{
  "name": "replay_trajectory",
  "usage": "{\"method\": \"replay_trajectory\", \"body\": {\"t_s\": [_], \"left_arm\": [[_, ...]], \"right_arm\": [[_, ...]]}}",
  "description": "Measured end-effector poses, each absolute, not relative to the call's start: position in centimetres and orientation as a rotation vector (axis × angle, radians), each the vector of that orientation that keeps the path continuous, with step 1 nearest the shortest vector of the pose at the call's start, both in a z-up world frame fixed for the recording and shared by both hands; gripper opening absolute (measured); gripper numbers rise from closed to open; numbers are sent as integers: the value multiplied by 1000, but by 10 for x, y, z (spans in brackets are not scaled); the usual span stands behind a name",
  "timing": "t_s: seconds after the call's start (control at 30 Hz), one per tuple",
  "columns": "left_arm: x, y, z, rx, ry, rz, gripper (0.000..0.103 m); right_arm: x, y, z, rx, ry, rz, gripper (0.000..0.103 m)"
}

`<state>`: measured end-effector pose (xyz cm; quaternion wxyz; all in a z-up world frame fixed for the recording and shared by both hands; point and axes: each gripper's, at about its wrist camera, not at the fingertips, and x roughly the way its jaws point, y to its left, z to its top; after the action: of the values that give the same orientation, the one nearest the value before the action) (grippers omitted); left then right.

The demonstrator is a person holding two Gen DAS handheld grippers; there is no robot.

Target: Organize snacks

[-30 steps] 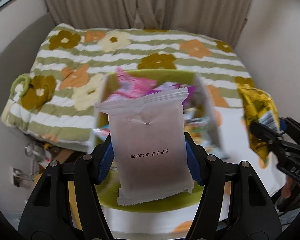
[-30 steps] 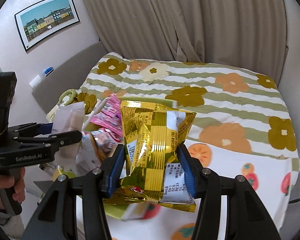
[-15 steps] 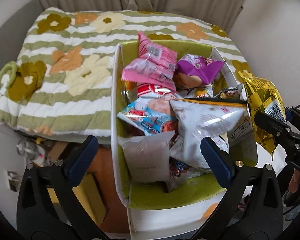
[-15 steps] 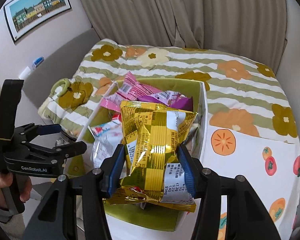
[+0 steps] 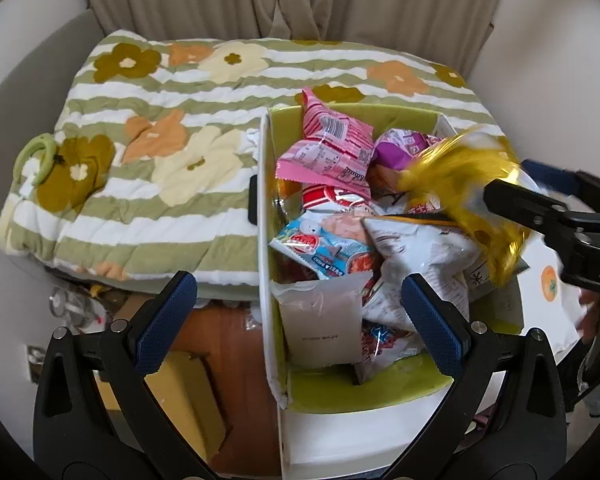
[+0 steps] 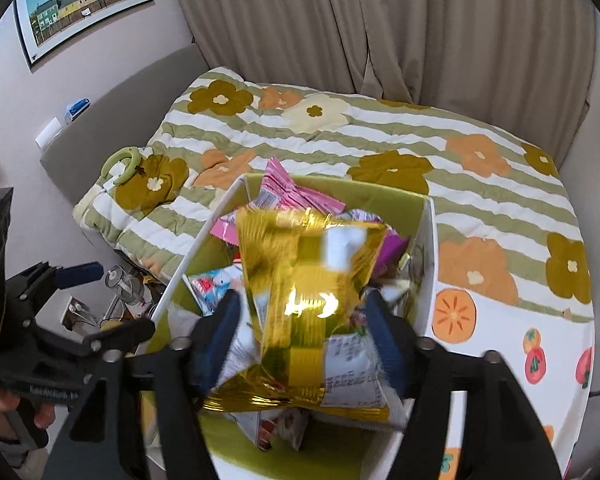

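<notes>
My left gripper [image 5: 298, 312] hangs over the box's [image 5: 265, 240] near end, fingers spread wide, holding nothing. A pale packet [image 5: 322, 324] stands inside, against the near wall. My right gripper [image 6: 306, 336] is over the box; gold bag [image 6: 308, 280] sits between its fingers, blurred; grip uncertain.

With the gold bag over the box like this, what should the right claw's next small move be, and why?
Probably draw the right claw back and clear of the box. Its fingers look spread, with a gap showing beside the blurred gold bag, which sits over the packets there. The left claw is open, with the white packet standing inside the box.
</notes>
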<state>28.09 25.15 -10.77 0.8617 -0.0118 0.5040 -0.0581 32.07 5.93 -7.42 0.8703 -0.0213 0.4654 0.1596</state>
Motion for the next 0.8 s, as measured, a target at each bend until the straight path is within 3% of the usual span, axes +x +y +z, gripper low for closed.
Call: {"method": "replay_trajectory", "body": {"t_s": [0.03, 0.07, 0.43, 0.8], "left_arm": [[279, 251, -108, -23, 1058, -121, 101], [278, 250, -109, -21, 1060, -121, 101], [249, 224, -90, -4, 1015, -73, 101], [163, 139, -23, 3, 803, -79, 101]], "right_arm": [[318, 58, -73, -37, 958, 324, 94], [315, 57, -72, -32, 952, 321, 96], [285, 37, -69, -7, 948, 320, 96], [195, -30, -5, -75, 760, 267, 96]]}}
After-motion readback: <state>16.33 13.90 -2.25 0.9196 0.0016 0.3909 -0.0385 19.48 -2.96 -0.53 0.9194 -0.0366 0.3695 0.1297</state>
